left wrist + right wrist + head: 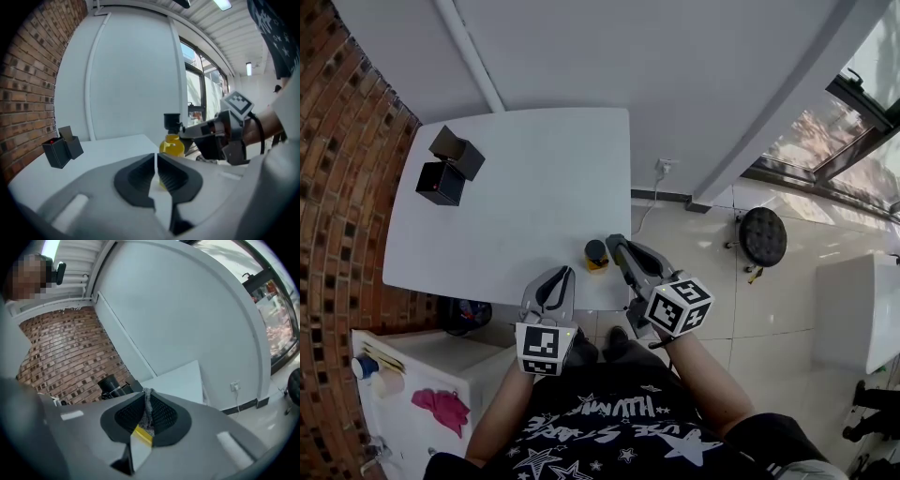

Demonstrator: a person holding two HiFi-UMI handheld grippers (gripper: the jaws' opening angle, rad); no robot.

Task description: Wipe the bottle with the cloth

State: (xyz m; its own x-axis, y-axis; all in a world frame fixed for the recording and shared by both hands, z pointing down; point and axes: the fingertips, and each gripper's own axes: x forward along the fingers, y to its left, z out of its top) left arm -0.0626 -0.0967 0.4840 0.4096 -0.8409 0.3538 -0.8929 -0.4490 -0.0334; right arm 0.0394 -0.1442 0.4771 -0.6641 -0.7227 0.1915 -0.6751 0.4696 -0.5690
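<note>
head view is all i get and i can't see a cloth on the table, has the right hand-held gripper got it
observer: Yes. The right gripper view shows a grey cloth pinched between the jaws of the right hand-held gripper.
operator: ok and the left one, is it holding the bottle
observer: No. In the left gripper view the left hand-held gripper has its jaws together with nothing between them. The bottle stands upright on the table beyond them.
</note>
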